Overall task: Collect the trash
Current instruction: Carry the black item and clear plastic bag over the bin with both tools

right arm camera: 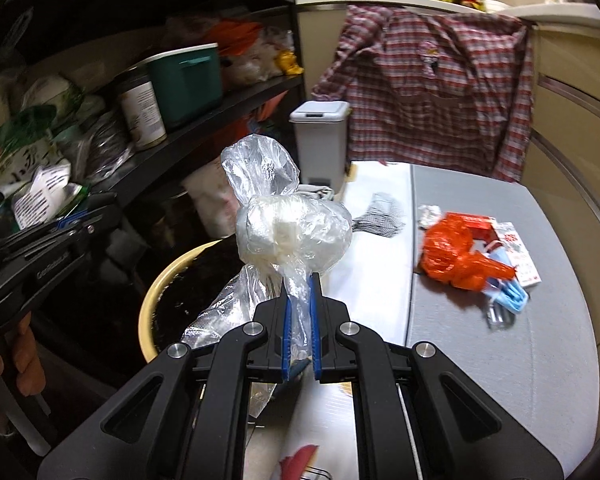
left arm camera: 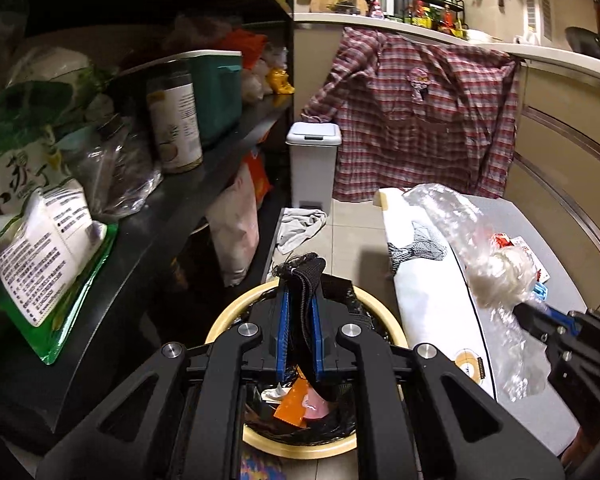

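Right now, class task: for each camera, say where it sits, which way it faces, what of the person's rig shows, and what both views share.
Left wrist: on the left claw, facing down over the bin; claw shut on a black strap.
Right wrist: on the right claw, facing the table; claw shut on a clear bag.
Shared: bin, table, plaid shirt, each other's claw.

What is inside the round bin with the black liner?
Inside the bin lie an orange wrapper and a pink scrap on the black liner. The left gripper covers most of the opening, so anything else inside is hidden.
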`<state>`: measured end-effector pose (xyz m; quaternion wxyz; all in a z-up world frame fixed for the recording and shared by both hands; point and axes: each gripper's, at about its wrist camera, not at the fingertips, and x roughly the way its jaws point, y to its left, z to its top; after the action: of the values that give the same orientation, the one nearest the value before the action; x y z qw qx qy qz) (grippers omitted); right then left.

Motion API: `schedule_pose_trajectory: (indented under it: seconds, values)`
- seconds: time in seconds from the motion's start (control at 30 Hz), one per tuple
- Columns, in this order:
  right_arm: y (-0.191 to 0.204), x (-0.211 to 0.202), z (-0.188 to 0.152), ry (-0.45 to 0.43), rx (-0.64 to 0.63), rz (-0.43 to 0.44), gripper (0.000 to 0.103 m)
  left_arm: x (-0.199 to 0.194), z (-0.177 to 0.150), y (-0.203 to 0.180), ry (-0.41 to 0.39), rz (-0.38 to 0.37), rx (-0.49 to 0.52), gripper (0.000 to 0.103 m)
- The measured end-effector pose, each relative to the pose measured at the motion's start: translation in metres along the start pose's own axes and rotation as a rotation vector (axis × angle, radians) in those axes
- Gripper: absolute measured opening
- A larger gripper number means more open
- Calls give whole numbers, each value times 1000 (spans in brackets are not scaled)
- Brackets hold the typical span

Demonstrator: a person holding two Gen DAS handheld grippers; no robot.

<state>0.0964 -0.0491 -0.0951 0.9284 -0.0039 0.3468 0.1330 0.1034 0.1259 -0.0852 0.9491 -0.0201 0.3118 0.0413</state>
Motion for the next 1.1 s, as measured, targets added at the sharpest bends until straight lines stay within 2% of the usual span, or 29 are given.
schedule_pose_trajectory:
  seconds: [0.4, 0.87, 1.1]
  values:
    - [33, 16, 3, 16, -50, 32, 8, 4, 5, 12, -4, 33, -8, 10]
    - [44, 35, 16, 19, -58, 51, 8, 24, 15, 18, 51, 47, -8, 10]
    - [49, 53, 22, 26, -74, 63, 8, 41, 20, 22, 57, 82, -1, 10]
